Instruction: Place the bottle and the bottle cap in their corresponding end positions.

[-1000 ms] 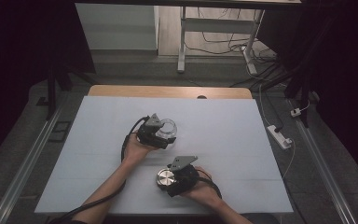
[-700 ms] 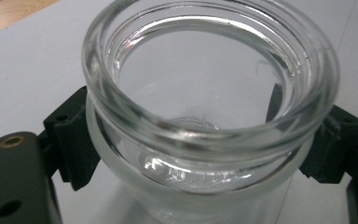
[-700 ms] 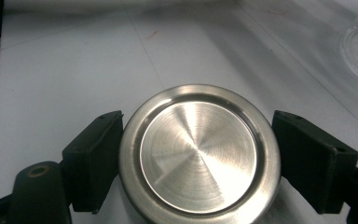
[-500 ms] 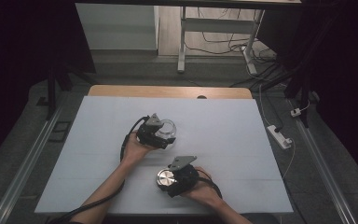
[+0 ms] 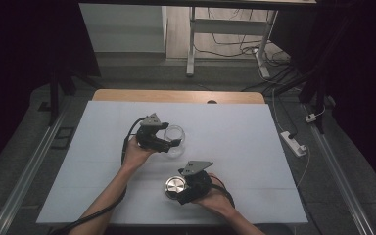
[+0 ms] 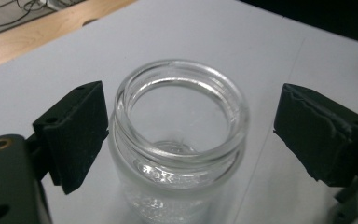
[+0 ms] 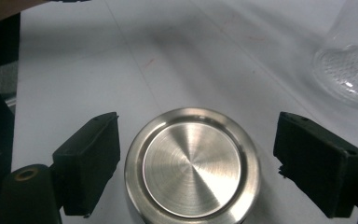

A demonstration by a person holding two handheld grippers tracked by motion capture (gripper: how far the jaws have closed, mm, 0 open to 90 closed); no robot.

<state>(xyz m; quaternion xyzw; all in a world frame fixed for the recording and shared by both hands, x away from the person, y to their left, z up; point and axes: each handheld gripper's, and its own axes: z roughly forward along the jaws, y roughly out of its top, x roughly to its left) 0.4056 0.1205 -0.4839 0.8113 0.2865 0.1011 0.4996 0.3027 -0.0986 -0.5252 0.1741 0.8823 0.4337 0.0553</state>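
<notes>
Nearest the person, the right claw [image 5: 178,188] sits low at the front of the table [image 5: 254,147], jaws spread wide on either side of a round steel lid [image 5: 175,186] that lies flat on the white surface. In the right gripper view the lid [image 7: 192,164] sits between the two black jaws with a clear gap at each side, touching neither. Farther in, toward the middle of the table, the left claw [image 5: 172,142] is held by the left hand [image 5: 136,152] and points at a clear glass jar [image 5: 174,135]. The jar stands upright with its mouth open. In the left gripper view the jar [image 6: 179,140] stands between wide-spread jaws; the left jaw is just beside the glass wall, the right jaw well apart from it. Beyond the white surface, a wooden edge [image 5: 176,96] runs along the far side of the table.
</notes>
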